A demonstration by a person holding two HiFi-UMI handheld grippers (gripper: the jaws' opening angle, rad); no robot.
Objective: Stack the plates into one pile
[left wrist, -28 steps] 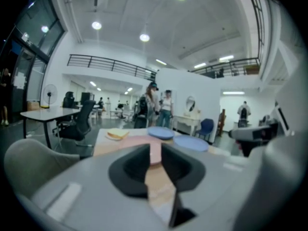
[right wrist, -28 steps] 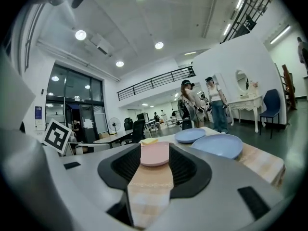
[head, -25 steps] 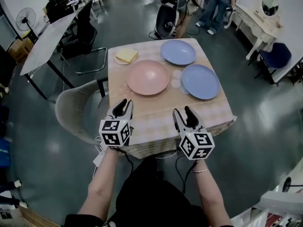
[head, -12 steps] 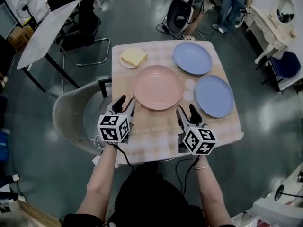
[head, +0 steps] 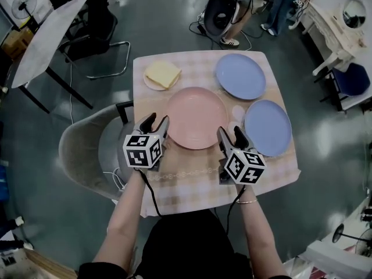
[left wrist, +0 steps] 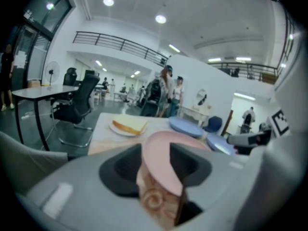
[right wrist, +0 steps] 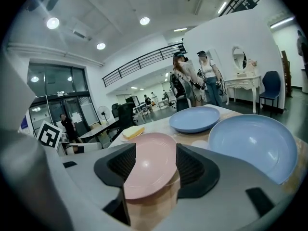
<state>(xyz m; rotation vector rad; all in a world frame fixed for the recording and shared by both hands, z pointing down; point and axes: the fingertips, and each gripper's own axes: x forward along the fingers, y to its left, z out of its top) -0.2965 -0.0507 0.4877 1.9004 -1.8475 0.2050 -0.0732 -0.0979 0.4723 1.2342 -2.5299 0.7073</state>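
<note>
In the head view the pink plate lies mid-table, just beyond both tools. The left hand-held gripper points at its near-left rim and the right hand-held gripper at its near-right rim, so both are about equally near. The near blue plate sits just right of the right tool, with the far blue plate behind it. A small plate with a yellow slab is at the far left, and nothing blocks the way. In the left gripper view the jaws have just been opening and stand wide; the pink plate shows through the gap, ungripped. In the right gripper view the jaws have likewise just been opening and stand wide and empty, with the pink plate ahead and both blue plates to the right.
</note>
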